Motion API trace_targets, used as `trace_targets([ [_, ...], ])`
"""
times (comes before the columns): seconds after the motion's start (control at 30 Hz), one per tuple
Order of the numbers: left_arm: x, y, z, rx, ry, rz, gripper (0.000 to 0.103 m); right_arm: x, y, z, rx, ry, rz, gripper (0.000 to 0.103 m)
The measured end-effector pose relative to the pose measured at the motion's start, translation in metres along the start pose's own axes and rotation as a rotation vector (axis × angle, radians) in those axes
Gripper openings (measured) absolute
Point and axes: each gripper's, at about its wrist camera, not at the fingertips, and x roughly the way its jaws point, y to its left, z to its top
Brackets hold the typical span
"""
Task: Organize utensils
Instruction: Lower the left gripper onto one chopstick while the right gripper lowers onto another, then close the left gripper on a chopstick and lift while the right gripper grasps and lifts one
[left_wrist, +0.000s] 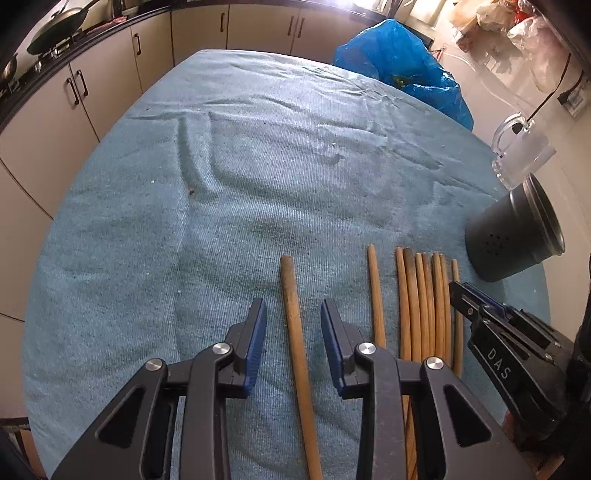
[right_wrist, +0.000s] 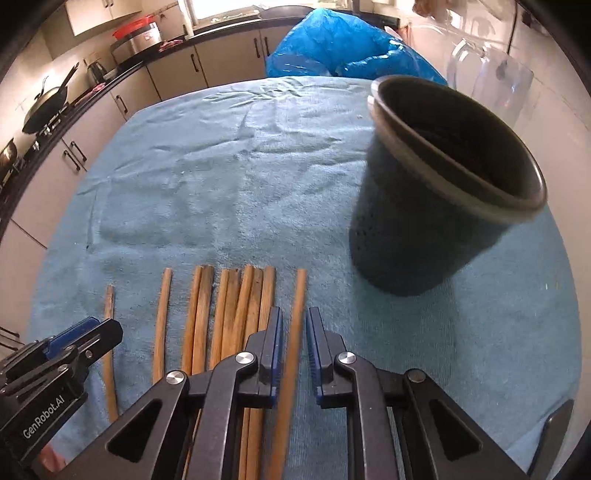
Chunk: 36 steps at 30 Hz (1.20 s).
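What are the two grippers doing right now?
Left gripper: open, fingers astride the leftmost chopstick.
Right gripper: fingers nearly closed around the rightmost chopstick; grip cannot be told.

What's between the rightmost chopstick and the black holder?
Nothing visible. The chopstick lies between the right gripper fingers, apart from the bundle, and only bare blue towel separates it from the black holder standing ahead to the right.

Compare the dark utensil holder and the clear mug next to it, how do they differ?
The dark utensil holder is opaque, while the clear mug is see-through. The mug has a looped handle on its side; no handle shows on the holder. The holder has small holes in its lower wall; none can be seen on the mug. The holder stands nearer the row of chopsticks, the mug beyond it. Both stand with their mouths up on the blue towel.
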Motion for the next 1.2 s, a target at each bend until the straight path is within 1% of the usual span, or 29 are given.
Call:
trace_targets([
  [0.07, 0.001, -0.003, 0.003, 0.010, -0.001, 0.015, 0.030, 0.001, 0.002, 0.002, -0.008, -0.004, -0.007, 0.014],
  [0.1, 0.002, -0.005, 0.004, 0.014, -0.001, 0.020, 0.028, 0.002, 0.003, 0.004, -0.019, -0.007, -0.009, 0.012],
  [0.13, 0.003, -0.006, 0.005, 0.019, -0.002, 0.031, 0.024, 0.003, 0.004, 0.005, -0.029, -0.009, -0.011, 0.007],
  [0.17, 0.003, -0.005, 0.005, 0.023, -0.004, 0.046, 0.009, 0.003, 0.003, 0.005, -0.035, -0.008, -0.012, 0.006],
  [0.2, 0.003, -0.005, 0.005, 0.023, -0.004, 0.040, 0.008, 0.002, 0.001, 0.005, -0.033, -0.003, 0.008, 0.006],
  [0.27, 0.000, -0.001, 0.004, 0.019, 0.003, -0.002, 0.007, -0.002, -0.002, 0.003, -0.021, -0.008, 0.051, 0.006],
  [0.3, -0.002, -0.001, 0.002, 0.018, 0.002, -0.013, 0.007, -0.009, -0.004, 0.001, -0.016, -0.025, 0.063, 0.006],
  [0.4, -0.021, -0.003, -0.005, 0.032, -0.041, -0.039, 0.007, -0.030, -0.009, -0.005, -0.004, -0.076, 0.116, 0.006],
  [0.43, -0.030, -0.004, -0.008, 0.037, -0.061, -0.053, 0.007, -0.040, -0.011, -0.007, -0.004, -0.099, 0.135, 0.006],
  [0.5, -0.051, -0.008, -0.012, 0.048, -0.107, -0.076, 0.007, -0.060, -0.016, -0.011, -0.006, -0.151, 0.205, 0.006],
  [0.6, -0.085, -0.014, -0.019, 0.066, -0.182, -0.101, 0.007, -0.097, -0.022, -0.022, -0.028, -0.249, 0.244, 0.006],
  [0.7, -0.119, -0.019, -0.027, 0.079, -0.254, -0.122, 0.007, -0.131, -0.028, -0.032, -0.033, -0.340, 0.316, 0.006],
  [0.83, -0.156, -0.024, -0.040, 0.084, -0.345, -0.137, 0.007, -0.169, -0.034, -0.051, -0.043, -0.434, 0.359, 0.006],
  [0.97, -0.188, -0.028, -0.052, 0.094, -0.414, -0.157, 0.007, -0.193, -0.030, -0.068, -0.064, -0.500, 0.380, 0.006],
  [1.13, -0.205, -0.037, -0.065, 0.122, -0.460, -0.152, 0.007, -0.217, -0.030, -0.087, -0.088, -0.579, 0.380, 0.006],
  [1.2, -0.207, -0.040, -0.069, 0.133, -0.465, -0.150, 0.007, -0.222, -0.032, -0.089, -0.094, -0.595, 0.385, 0.006],
])
